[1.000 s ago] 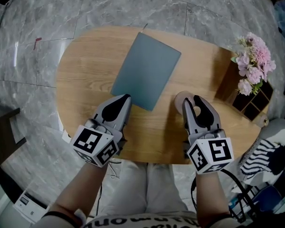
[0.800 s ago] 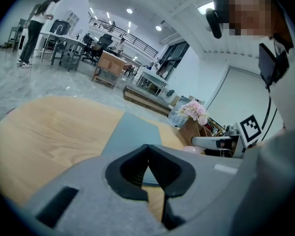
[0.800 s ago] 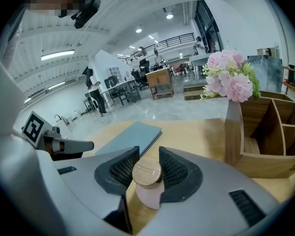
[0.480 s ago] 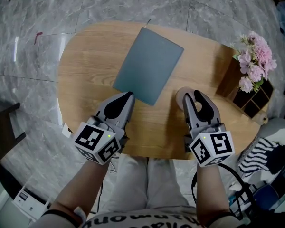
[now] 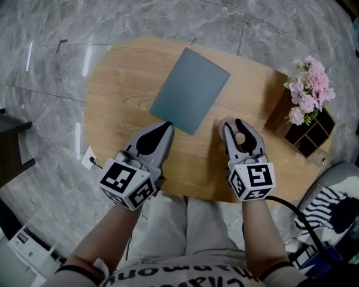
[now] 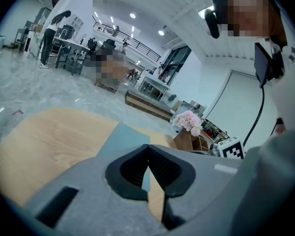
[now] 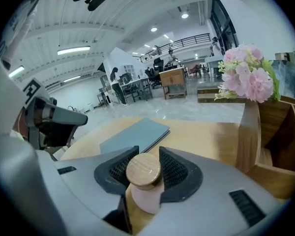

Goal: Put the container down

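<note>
Grey marble floor [image 5: 60,17] surrounds an oval wooden worktop [image 5: 119,88], and above its near edge the right hand-held gripper [image 5: 235,126] is clamped on the container [image 5: 240,138]. In the right gripper view the two ribbed pads of this right hand-held gripper [image 7: 147,150] press on either side of the round wooden lid [image 7: 143,171], and the pink body of the container [image 7: 146,198] hangs below them, roughly upright. Whether its base already touches the wood cannot be told, since the jaws hide it. It looks small, light and rigid, with a smooth body that could slip or chip if dropped (the lid may simply sit loose on top). A hold on the body just beneath the lid seems safer than one on the lid alone, and a gentle, level set-down seems wise. To that side's left, well apart, the left hand-held gripper [image 5: 166,126] hangs with its jaws pressed together and nothing between them, as the left gripper view confirms [image 6: 148,149]. Just beyond its tips lies a flat grey-blue pad [image 5: 190,98]. At the worktop's far right stands a wooden organiser [image 5: 308,130] carrying pink flowers [image 5: 308,91], near the container but not touching it.
</note>
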### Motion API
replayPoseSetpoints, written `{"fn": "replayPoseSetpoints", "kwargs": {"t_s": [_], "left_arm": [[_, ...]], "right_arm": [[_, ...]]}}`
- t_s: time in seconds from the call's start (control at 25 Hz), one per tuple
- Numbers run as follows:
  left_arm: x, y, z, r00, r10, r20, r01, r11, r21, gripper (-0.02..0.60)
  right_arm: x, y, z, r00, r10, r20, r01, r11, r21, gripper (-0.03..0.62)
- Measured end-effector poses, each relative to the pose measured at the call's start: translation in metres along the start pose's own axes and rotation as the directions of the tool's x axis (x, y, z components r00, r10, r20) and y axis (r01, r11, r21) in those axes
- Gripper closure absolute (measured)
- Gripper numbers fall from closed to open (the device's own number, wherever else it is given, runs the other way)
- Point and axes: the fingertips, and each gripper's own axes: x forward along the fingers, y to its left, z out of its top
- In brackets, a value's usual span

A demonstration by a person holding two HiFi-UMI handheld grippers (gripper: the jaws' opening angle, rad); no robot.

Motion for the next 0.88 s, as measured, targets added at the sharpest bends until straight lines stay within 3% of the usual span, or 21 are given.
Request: {"fn": "replayPoseSetpoints", "kwargs": {"t_s": [0.48,0.76,0.8,0.88], "left_arm": [[-0.052,-0.045,0.043,0.991,0.116,0.069,-0.114,0.993,-0.035,0.567],[-0.080,-0.051,0.064,0.980,0.176,0.089,-0.172,0.984,-0.049,0.566],[-0.084,-0.053,0.068,0.980,0.176,0.094,-0.172,0.984,-0.048,0.566],[-0.092,-0.060,0.077,0.980,0.171,0.105,-0.168,0.985,-0.038,0.566]], "right_arm": [[0.001,0.005,-0.004,0.990,0.097,-0.102,-0.107,0.989,-0.104,0.471],[0.006,0.010,-0.009,0.977,0.103,-0.187,-0.135,0.977,-0.165,0.471],[0.007,0.015,-0.010,0.972,0.121,-0.202,-0.156,0.974,-0.165,0.456],[0.006,0.023,-0.012,0.960,0.155,-0.235,-0.200,0.963,-0.181,0.337]]}}
